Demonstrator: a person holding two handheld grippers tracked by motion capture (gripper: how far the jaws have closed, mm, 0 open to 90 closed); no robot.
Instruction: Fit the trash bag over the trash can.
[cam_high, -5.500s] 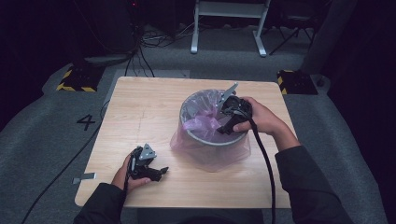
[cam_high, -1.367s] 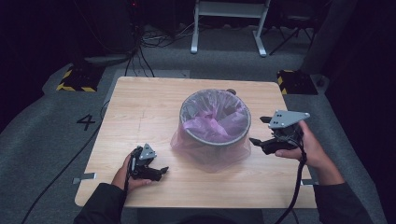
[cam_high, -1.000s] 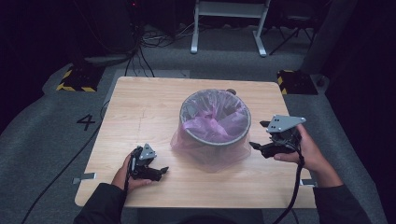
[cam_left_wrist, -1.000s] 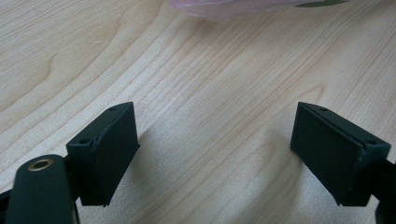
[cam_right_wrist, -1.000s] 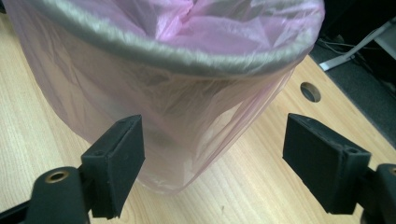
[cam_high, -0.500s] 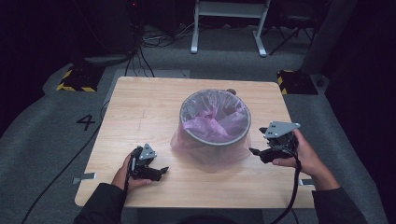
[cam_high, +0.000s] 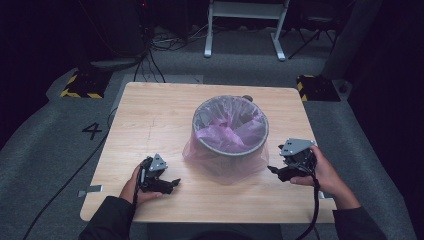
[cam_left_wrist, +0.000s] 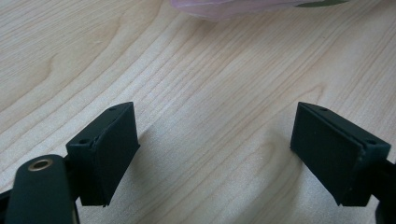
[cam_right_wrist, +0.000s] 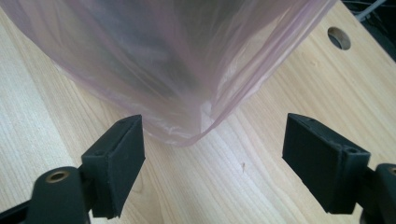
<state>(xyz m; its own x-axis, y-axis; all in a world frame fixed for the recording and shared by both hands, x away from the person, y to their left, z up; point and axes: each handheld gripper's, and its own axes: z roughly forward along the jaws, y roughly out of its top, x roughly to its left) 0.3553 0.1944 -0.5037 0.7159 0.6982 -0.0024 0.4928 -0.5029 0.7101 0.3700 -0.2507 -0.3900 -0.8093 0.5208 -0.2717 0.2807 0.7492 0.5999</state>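
A grey bin (cam_high: 230, 125) lined with a pink plastic bag (cam_high: 227, 165) stands at the middle of the wooden table (cam_high: 150, 115). The left gripper (cam_high: 167, 184) rests on the table in front-left of the bin, jaws wide and empty. The right gripper (cam_high: 274, 172) sits just right of the bin, jaws wide, facing the bag's hanging skirt (cam_right_wrist: 187, 84) without touching it.

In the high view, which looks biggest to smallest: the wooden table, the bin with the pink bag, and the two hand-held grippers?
1. Wooden table, by far the largest.
2. Bin with its pink bag.
3. Left gripper and right gripper: they look about alike, so I won't rank them.
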